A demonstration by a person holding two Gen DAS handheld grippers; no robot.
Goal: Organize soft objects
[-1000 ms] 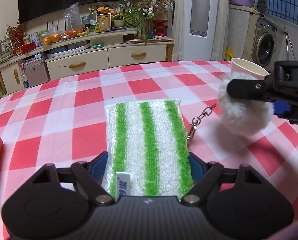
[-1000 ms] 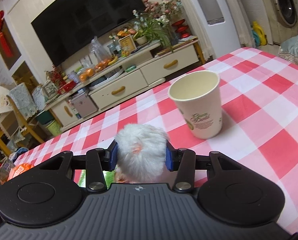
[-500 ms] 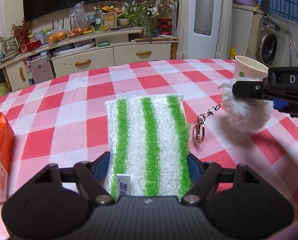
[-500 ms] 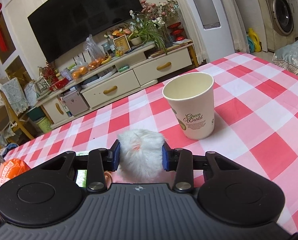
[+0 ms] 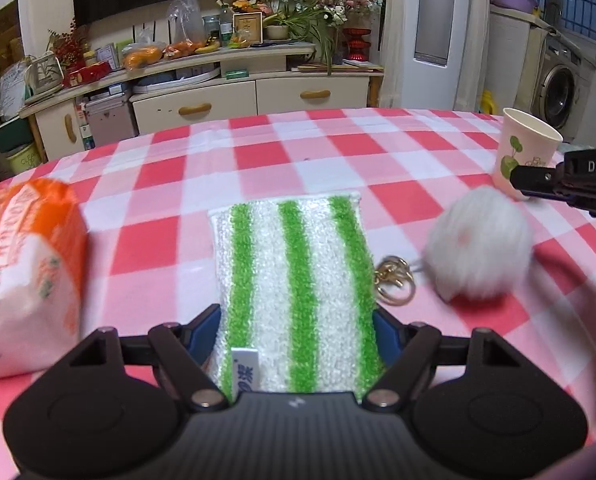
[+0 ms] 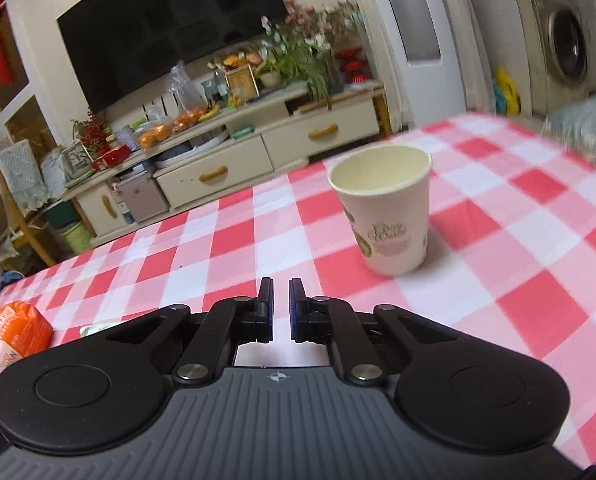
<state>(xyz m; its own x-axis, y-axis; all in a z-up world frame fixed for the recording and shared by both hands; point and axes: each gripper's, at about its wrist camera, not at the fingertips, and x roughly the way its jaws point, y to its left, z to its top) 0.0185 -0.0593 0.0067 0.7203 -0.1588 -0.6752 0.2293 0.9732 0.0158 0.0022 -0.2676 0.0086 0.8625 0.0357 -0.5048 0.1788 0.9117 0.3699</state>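
My left gripper [image 5: 295, 324] is shut on the near end of a green-and-white striped sponge cloth [image 5: 298, 272], which lies flat on the checked tablecloth [image 5: 298, 152]. A white fluffy pom-pom [image 5: 480, 244] with a gold key ring [image 5: 396, 280] rests on the cloth to the sponge's right, blurred. My right gripper [image 5: 538, 184] hovers just above and right of the pom-pom, apart from it. In the right wrist view that gripper [image 6: 281, 284] is shut with nothing between its fingers. The pom-pom is out of that view.
A paper cup [image 6: 386, 216] stands upright just ahead and right of the right gripper; in the left wrist view the cup [image 5: 524, 148] is behind the pom-pom. An orange tissue pack [image 5: 29, 272] lies left of the sponge. A cabinet and television stand beyond the table.
The right gripper let go of the pom-pom, which dropped onto the table, and its jaws shut empty. The left gripper and sponge shifted toward the tissue pack, now much nearer.
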